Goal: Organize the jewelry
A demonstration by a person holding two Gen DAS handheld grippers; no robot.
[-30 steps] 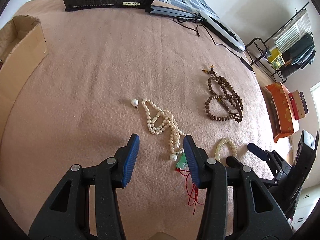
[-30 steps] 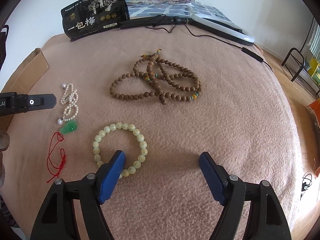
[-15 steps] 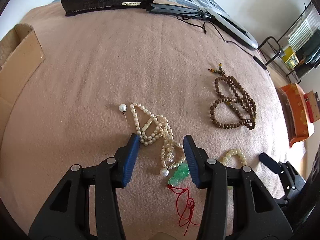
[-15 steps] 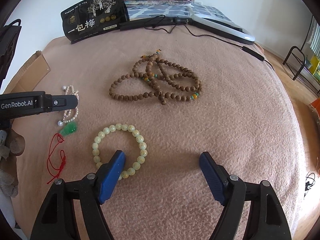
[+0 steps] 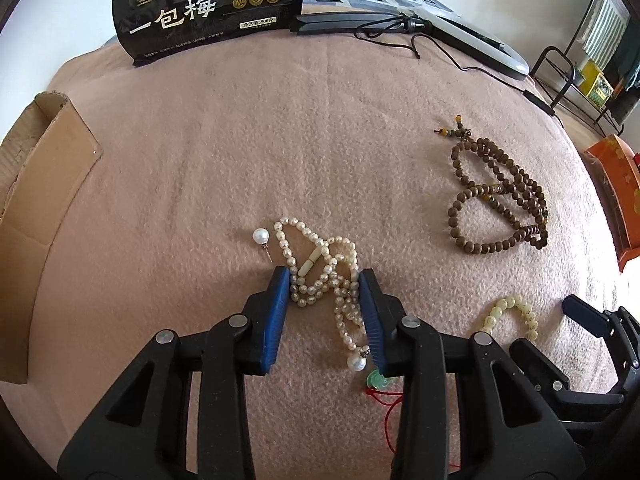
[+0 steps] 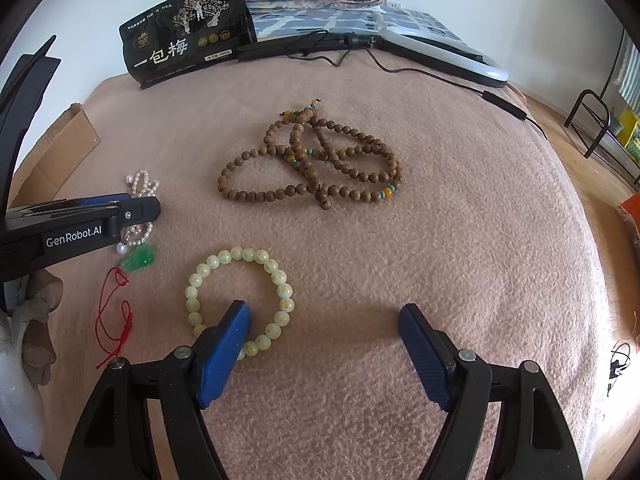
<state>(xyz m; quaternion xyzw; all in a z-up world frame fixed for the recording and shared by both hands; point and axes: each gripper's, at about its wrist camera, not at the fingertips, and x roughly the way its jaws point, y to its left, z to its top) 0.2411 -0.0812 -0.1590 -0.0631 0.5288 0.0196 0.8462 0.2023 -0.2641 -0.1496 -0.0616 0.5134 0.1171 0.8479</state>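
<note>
1. The left gripper [image 5: 324, 280] is spread, its blue pads flanking the tangled pearl necklace [image 5: 320, 268] on the pink blanket [image 5: 320, 140].
2. The right gripper [image 6: 324, 320] is spread wide, its left pad over the pale bead bracelet [image 6: 240, 300].
3. Bare blanket lies ahead; the wooden bead strand [image 6: 312, 168] is well apart.
4. The cardboard box [image 5: 36, 184] sits at the left edge, its contents unseen.

Left gripper [image 5: 325, 276] lowered, blue fingers [image 5: 276, 312] apart (not fully closed). Right gripper [image 6: 325, 322] spread wide, low over the surface.
</note>
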